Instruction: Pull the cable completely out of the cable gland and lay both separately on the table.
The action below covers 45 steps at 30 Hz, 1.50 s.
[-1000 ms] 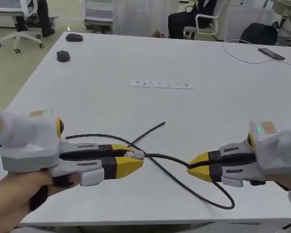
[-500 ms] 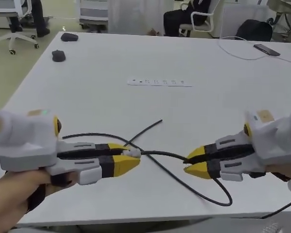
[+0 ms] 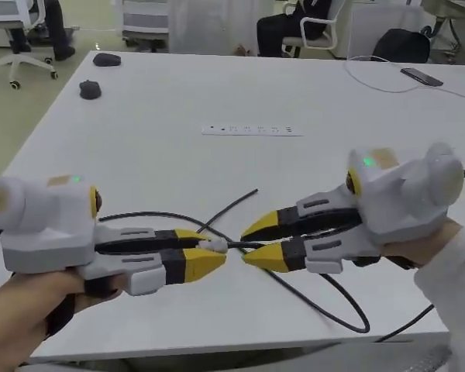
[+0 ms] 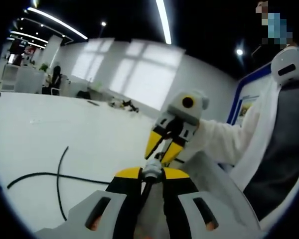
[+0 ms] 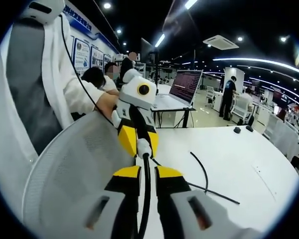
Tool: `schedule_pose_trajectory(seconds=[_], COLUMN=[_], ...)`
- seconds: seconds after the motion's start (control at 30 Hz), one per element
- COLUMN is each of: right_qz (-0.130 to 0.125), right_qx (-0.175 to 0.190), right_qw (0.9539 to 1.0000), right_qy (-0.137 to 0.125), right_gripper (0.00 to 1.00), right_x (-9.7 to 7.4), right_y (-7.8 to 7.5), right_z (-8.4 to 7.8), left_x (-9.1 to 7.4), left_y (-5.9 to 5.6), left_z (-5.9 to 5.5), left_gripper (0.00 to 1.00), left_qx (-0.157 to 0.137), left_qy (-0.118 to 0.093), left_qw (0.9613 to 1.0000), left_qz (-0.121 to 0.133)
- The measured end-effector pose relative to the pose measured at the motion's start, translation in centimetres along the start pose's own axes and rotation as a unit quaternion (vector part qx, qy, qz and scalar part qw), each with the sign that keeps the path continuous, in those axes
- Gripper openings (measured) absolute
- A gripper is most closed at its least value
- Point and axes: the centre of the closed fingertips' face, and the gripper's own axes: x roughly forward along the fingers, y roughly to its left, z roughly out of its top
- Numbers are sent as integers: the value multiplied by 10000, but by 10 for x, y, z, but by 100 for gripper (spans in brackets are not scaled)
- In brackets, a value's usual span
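"What's the bench like?"
"A white table (image 3: 333, 101) in an open office. A power strip (image 3: 252, 130) and a mouse (image 3: 89, 89) lie far back."
"The grippers?"
"The left gripper (image 3: 215, 249) pinches the cable gland (image 3: 213, 245) just above the table. The right gripper (image 3: 246, 244) has slid up the cable (image 3: 236, 205) to the gland; its jaws straddle the cable, seemingly loose."

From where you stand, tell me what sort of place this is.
Probably an open-plan office or lab: a large white table carrying a power strip and computer mice, swivel office chairs around it, and a laptop on a nearby desk under ceiling strip lights.
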Motion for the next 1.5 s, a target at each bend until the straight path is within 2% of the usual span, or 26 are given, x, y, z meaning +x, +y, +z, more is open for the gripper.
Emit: schedule_pose_trajectory(seconds=[0.13,0.27,0.6,0.7,0.9,1.17,1.3,1.5], right_qz=[77,90,129,83,17,-240,-325,-548], right_qx=[69,68,349,319,350,412,475,604], right_qw=[9999,9999,9990,9994,9994,9978,9967,9930], right_qy=[-65,-99,-255,-132,-48,462,568,857], right_gripper=[3,3,2,2,2,2,2,3], right_x=[2,2,1,-1,-8,-22,-28,-38], right_y=[2,4,0,-2,-6,-17,-20,-30], right_z=[1,1,-2,-8,-17,-50,-61,-87], left_x=[0,0,0,-1,-2,-4,-3,-4], left_y=[0,-1,-1,2,4,6,5,4], left_z=[2,1,3,2,2,3,3,5], left_gripper=[16,16,16,16,16,16,16,16], left_qx=[28,41,81,125,115,98,109,100], left_qy=[-31,-18,-38,10,-2,-34,-31,-64], left_qw=[10000,10000,9999,9998,9998,9997,9998,9997], left_qz=[20,13,60,136,173,212,192,198])
